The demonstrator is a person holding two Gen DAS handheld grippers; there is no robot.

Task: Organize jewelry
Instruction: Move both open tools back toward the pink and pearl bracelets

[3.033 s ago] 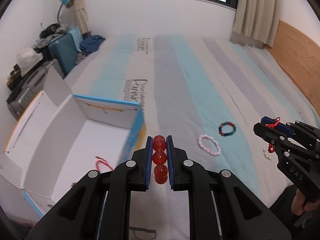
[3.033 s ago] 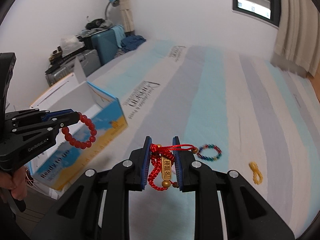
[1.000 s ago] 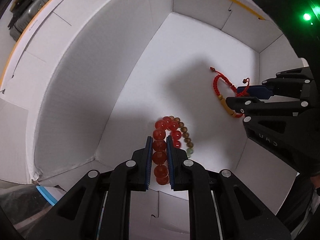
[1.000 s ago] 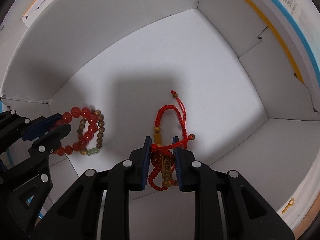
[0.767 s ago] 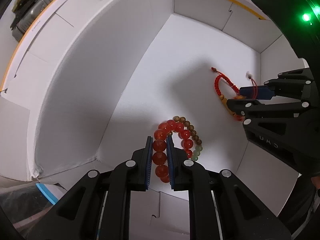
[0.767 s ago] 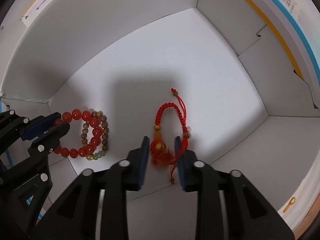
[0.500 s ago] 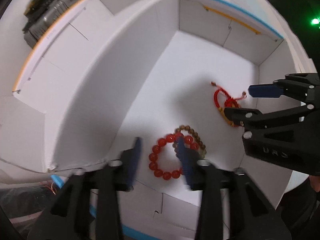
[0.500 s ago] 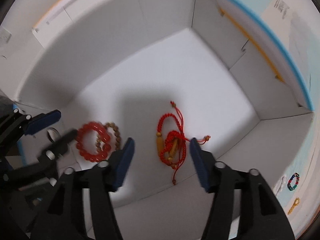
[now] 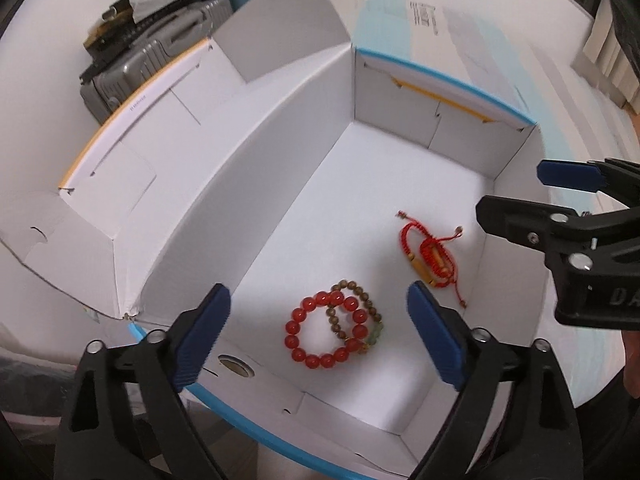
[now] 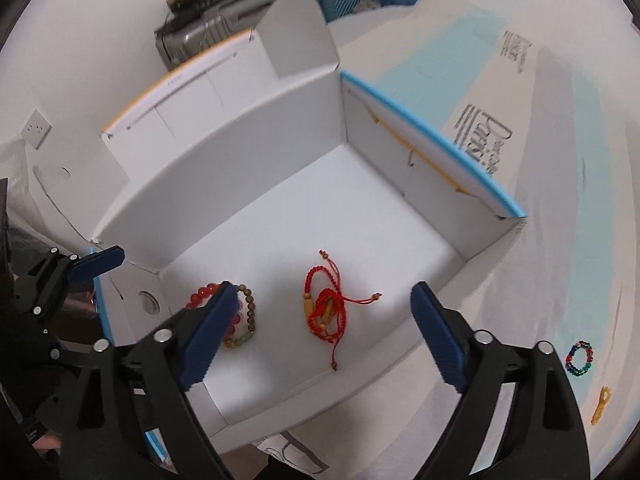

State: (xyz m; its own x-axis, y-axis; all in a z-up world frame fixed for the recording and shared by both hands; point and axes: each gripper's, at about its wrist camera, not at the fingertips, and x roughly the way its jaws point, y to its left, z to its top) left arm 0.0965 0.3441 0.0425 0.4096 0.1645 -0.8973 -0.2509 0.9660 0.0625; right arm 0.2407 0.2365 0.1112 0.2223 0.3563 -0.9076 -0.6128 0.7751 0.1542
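Left wrist — glossy round-bead bracelet [image 9: 326, 330], cardboard box [image 9: 280, 128]

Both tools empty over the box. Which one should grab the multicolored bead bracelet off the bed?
Right, probably. The multicolored bead bracelet lies on the bedspread to the right of the box, on the right tool's side. The left tool is open at the box's opposite end.

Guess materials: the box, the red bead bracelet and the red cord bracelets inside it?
Box: white corrugated cardboard, matte, with fold creases and die-cut tabs. Red bead bracelet: glossy, slightly translucent round beads, likely glass, resin or agate; it overlaps a duller brown bead bracelet, possibly wood. Red cord bracelets: knotted textile cord with tan tube beads, material unclear.
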